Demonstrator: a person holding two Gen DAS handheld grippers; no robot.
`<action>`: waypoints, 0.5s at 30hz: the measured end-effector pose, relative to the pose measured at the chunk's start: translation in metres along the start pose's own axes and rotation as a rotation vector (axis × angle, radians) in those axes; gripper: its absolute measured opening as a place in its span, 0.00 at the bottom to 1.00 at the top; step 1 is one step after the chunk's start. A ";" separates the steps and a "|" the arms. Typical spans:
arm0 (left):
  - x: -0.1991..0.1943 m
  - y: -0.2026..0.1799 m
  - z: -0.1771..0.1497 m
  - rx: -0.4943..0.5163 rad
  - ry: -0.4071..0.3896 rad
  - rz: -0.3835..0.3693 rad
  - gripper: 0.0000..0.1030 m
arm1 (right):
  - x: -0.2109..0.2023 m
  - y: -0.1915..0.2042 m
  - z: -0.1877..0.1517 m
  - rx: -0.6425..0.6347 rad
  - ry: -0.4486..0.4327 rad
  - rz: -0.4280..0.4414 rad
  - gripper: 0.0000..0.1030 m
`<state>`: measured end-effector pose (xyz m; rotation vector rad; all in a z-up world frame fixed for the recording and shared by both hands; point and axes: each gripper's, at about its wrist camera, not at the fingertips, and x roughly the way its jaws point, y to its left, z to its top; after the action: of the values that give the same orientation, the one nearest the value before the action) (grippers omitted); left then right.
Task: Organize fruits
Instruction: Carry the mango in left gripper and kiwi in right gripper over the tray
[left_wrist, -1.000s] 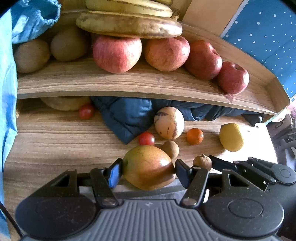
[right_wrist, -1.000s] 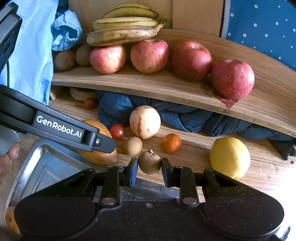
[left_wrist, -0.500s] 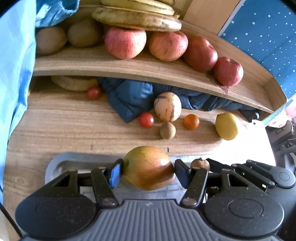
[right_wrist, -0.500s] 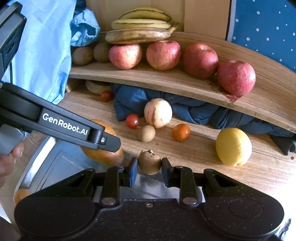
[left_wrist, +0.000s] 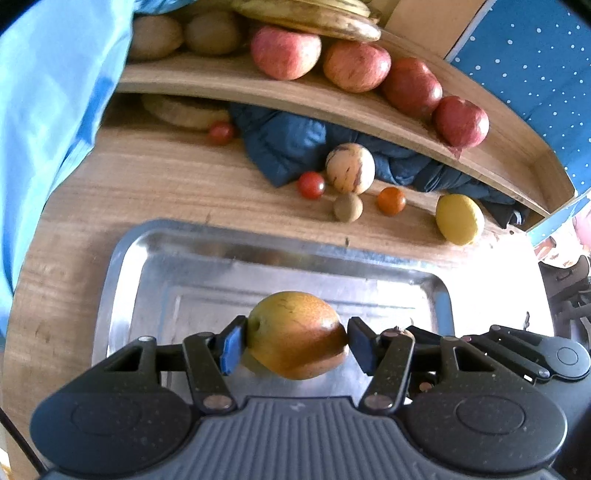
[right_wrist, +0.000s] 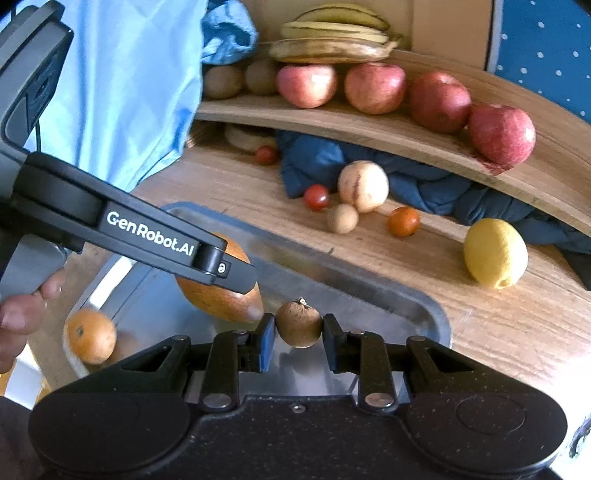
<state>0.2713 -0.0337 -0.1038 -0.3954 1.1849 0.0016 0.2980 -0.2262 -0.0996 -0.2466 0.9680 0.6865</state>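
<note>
A mango (left_wrist: 296, 334) is clamped by the left claw (left_wrist: 295, 345) above the tray (left_wrist: 122, 258); a small brown fruit (right_wrist: 298, 324) is clamped by the right claw (right_wrist: 298, 341); bare tray floor is seen toward 12 o'clock.

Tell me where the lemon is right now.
The lemon lies on the wooden tabletop at the right of both views, beyond the metal tray, just below the dark blue cloth and right of the small orange fruit.

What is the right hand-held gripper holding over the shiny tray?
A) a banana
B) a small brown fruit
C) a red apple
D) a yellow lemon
B: the right hand-held gripper is shut on a small brown fruit above the metal tray, while the lemon lies on the wooden table.
</note>
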 end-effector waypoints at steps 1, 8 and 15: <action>-0.002 0.002 -0.003 -0.007 0.000 0.003 0.61 | -0.001 0.002 -0.002 -0.007 0.002 0.008 0.28; -0.010 0.012 -0.021 -0.061 -0.009 0.020 0.60 | -0.010 0.013 -0.014 -0.058 0.025 0.056 0.28; -0.017 0.014 -0.034 -0.095 -0.030 0.025 0.60 | -0.014 0.020 -0.026 -0.091 0.047 0.091 0.28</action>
<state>0.2312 -0.0276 -0.1030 -0.4621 1.1625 0.0853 0.2623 -0.2294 -0.1002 -0.3011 0.9986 0.8127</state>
